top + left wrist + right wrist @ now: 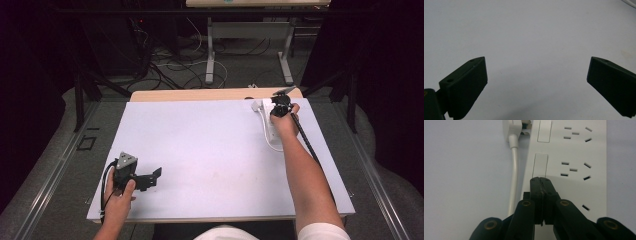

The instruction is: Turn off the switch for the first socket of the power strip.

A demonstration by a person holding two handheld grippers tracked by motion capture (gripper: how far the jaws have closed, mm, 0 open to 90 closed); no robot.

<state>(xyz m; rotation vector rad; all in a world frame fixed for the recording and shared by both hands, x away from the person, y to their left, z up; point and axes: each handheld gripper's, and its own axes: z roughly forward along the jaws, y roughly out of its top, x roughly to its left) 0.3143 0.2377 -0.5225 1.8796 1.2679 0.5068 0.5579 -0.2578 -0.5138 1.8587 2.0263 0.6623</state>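
Right gripper view: right gripper [540, 180] has its jaws pressed together, tips at a rocker switch [540, 165] on the white power strip [574, 152] at the table's [200, 150] far right. Left gripper [536, 82] sits near the table's front left edge, jaws wide apart and holding nothing.

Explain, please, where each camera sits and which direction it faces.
High view: above the person's side, looking forward and down on the table; both forearms show.
Left gripper view: on the left tongs, open, facing bare table.
Right gripper view: on the right tongs, shut, tips over the power strip.
High and right views share the strip and its white cable.
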